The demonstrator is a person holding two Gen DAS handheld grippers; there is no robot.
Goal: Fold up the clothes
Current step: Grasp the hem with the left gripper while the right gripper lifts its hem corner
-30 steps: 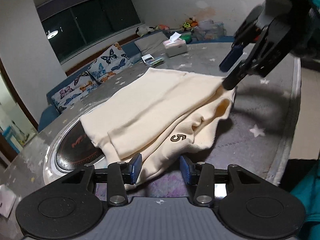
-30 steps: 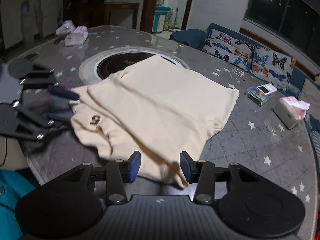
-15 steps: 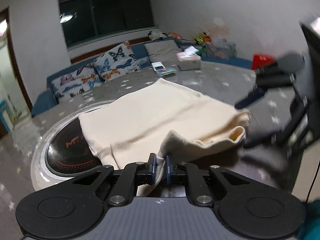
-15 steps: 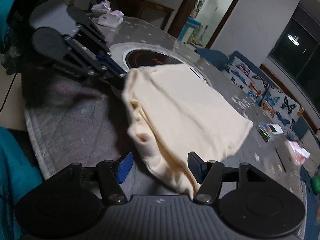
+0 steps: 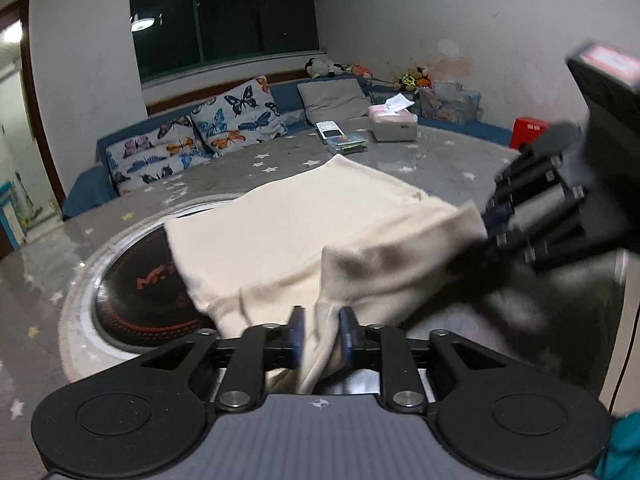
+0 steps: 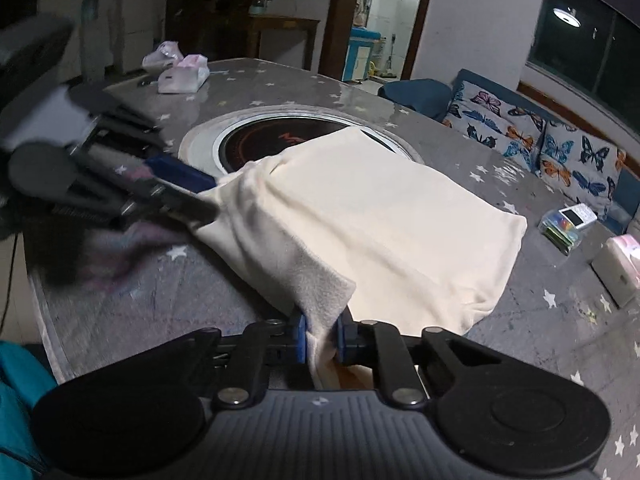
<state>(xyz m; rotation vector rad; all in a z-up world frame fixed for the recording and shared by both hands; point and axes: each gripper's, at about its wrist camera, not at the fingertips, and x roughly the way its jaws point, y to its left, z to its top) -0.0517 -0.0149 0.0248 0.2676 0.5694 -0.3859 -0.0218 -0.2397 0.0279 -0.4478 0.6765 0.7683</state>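
**Both grippers clamp the near edge of the cream garment**

The left gripper (image 5: 322,334) has its blue-padded fingers closed on a bunched fold of the cream garment (image 5: 304,232), the cloth pinched between the pads and hanging down past them. Ahead of this gripper the garment spreads flat across the star-patterned table (image 5: 440,160), its left side lying over the round inset cooktop (image 5: 136,292). To this gripper's right, the right gripper (image 5: 486,222) appears blurred, its tips at the garment's raised right corner.

From the right wrist camera, the right gripper (image 6: 320,334) is likewise closed on the garment (image 6: 380,216), a grey-toned underside of the fabric folded up between its pads. The cloth rises from the table along the near edge between the two grippers. To the left of this gripper, the left gripper (image 6: 204,196), blurred, meets the garment's other near corner.

Beyond the garment, forward and right of the left gripper, sit a tissue box (image 5: 393,123) and a small clear case (image 5: 346,142) with a phone (image 5: 329,128) beside it. A sofa with butterfly cushions (image 5: 236,120) stands behind the table. Far forward-left of the right gripper lie pink-and-white packets (image 6: 184,74).
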